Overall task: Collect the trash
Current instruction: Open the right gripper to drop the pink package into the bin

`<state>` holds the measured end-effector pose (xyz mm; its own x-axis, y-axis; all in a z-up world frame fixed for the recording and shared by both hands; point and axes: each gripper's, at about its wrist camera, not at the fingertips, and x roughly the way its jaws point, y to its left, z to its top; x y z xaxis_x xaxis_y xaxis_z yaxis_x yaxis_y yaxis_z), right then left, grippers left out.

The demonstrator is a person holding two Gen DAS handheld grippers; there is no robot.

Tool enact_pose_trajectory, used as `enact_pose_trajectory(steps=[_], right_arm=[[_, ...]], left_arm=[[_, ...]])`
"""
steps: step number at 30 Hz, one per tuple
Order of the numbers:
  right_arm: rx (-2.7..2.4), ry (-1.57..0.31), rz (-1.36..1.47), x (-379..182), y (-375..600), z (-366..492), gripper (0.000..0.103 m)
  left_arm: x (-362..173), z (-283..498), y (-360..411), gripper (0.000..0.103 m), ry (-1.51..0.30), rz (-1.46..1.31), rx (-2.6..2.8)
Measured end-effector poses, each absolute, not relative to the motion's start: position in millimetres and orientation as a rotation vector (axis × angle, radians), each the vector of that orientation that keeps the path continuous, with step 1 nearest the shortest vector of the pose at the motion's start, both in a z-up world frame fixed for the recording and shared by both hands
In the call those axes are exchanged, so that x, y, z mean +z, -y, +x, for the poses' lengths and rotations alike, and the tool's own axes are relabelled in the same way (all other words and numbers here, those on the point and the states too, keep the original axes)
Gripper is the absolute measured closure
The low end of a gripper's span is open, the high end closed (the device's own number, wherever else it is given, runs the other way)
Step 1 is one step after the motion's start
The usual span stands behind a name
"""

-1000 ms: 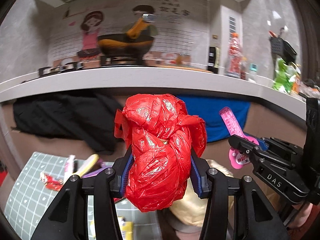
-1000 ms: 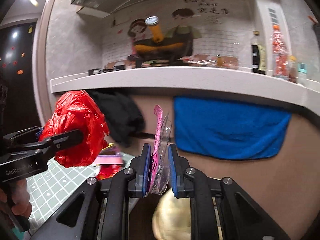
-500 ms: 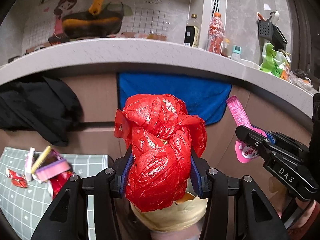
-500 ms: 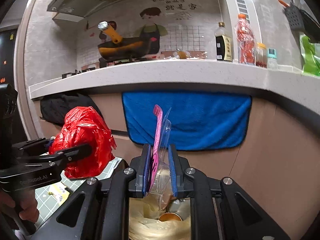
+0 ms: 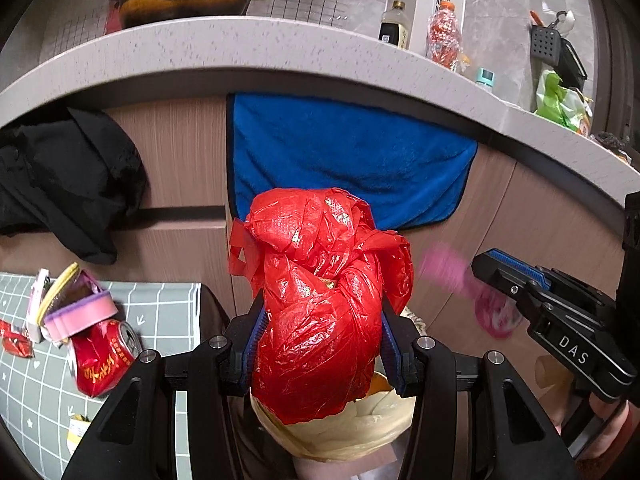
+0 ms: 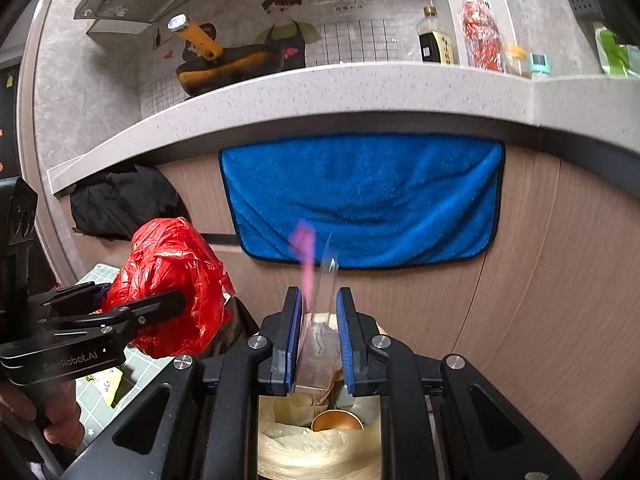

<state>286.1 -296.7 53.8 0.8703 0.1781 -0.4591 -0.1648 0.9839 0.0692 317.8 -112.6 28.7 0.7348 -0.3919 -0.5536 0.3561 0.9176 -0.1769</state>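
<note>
- The left gripper (image 5: 320,344) is clamped on a crumpled red plastic bag (image 5: 320,312), its blue pads pressing both flanks of the bundle.
- The bag is thin, glossy film, creased all over, wadded into a tall lump with a loose handle loop at its upper left.
- Its long axis runs along the fingers, up and away from the camera; the top bulges well past the fingertips, the bottom hangs below them.
- The right gripper (image 6: 318,336) is closed on a clear plastic blister pack with a pink card (image 6: 310,280), which stands between the blue pads.
- The pack is flat, stiff and transparent; its long axis points up and forward out of the jaws, and the pink tip is motion-blurred.
- Directly below both grippers sits a bin lined with a pale yellow, wrinkled bag (image 6: 320,452); a brown round object lies inside it.
- In the left wrist view the red bag's lower end overlaps the liner's rim (image 5: 340,428).
- To the left, a grey grid-patterned mat (image 5: 36,392) carries a dented red can (image 5: 102,360), a purple-rimmed wrapper and small scraps.
- Behind, a fuzzy blue towel (image 6: 360,200) and black cloth (image 5: 60,176) hang on wood-grain cabinet fronts under a speckled stone countertop (image 5: 240,44).
</note>
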Motion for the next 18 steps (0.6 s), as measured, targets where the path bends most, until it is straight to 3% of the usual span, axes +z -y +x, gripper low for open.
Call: enact_pose_trajectory(steps=[18], right_arm=[[0.143, -0.536, 0.072, 29.6, 310.4, 308.0, 0.09]], left_arm=[[-23.1, 353.0, 123.5, 0.052, -0.767, -0.112, -0.456]])
